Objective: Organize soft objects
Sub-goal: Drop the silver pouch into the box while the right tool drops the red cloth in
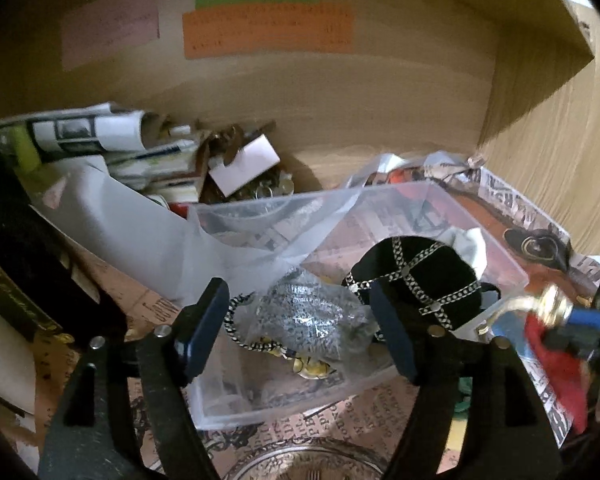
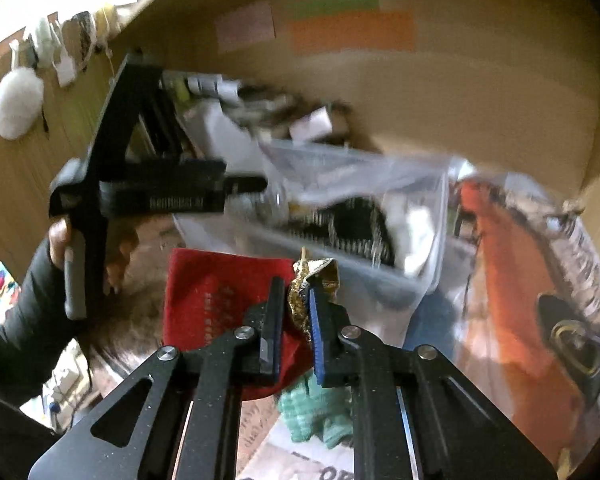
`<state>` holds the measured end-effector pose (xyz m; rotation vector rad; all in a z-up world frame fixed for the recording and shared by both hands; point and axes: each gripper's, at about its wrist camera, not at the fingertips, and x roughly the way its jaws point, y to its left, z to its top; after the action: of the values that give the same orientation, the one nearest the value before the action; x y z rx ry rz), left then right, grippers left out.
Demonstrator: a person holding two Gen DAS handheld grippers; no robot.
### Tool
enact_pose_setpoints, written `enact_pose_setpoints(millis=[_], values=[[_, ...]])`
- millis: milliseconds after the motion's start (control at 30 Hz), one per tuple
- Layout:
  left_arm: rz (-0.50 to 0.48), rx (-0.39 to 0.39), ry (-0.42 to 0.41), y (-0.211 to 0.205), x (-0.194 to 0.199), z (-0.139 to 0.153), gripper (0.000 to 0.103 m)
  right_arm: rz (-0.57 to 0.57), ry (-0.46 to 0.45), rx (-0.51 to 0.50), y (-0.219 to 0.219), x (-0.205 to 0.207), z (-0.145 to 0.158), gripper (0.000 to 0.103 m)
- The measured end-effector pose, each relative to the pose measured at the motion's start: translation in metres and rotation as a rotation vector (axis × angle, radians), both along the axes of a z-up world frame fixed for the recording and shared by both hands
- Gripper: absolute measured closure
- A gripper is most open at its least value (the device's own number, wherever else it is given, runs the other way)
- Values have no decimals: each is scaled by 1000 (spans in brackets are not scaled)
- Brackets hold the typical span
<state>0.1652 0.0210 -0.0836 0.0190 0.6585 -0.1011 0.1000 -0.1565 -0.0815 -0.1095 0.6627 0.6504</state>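
A clear plastic box [image 1: 512,280] stands on the newspaper-lined shelf and holds a black pouch with silver chain trim [image 1: 424,276] and a silver mesh pouch [image 1: 312,320]. My left gripper [image 1: 300,336] is open, its fingers over the box either side of the silver pouch. My right gripper [image 2: 296,312] is shut on the gold-trimmed top of a red velvet pouch [image 2: 208,296], held in front of the box [image 2: 428,272]. The right gripper and red pouch also show at the right of the left wrist view [image 1: 556,356].
A teal knitted item [image 2: 320,412] lies below the red pouch. An orange bag in clear plastic [image 2: 508,288] lies right of the box. Rolled papers and clutter [image 1: 112,140] fill the back left. A glass dish [image 1: 312,464] sits at the front.
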Motion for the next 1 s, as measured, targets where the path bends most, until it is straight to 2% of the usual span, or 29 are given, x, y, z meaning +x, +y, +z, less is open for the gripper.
enact_pose_setpoints(millis=[133, 300, 367, 500, 600, 800, 900, 967, 1000], values=[[11, -9, -38, 3, -12, 9, 15, -19, -74, 30, 2, 5, 25, 93], [26, -2, -71, 7, -27, 13, 7, -59, -124, 28, 15, 29, 38, 93], [33, -1, -74, 10, -32, 13, 6, -70, -118, 22, 23, 44, 37, 93], [32, -10, -66, 16, -41, 9, 6, -78, -99, -27, 43, 68, 26, 93], [28, -16, -62, 17, -47, 5, 4, -69, -45, -87, 61, 89, 9, 92], [-2, -28, -44, 14, -60, -4, 3, -71, 34, -195, 72, 102, -24, 88], [-27, -42, -28, 7, -67, -8, 3, -77, 41, -185, 64, 98, -23, 79], [-44, -53, -23, 2, -70, -10, 3, -83, 30, -172, 58, 91, -17, 62], [-51, -56, -20, -1, -71, -11, 3, -90, 15, -169, 55, 87, -13, 59]])
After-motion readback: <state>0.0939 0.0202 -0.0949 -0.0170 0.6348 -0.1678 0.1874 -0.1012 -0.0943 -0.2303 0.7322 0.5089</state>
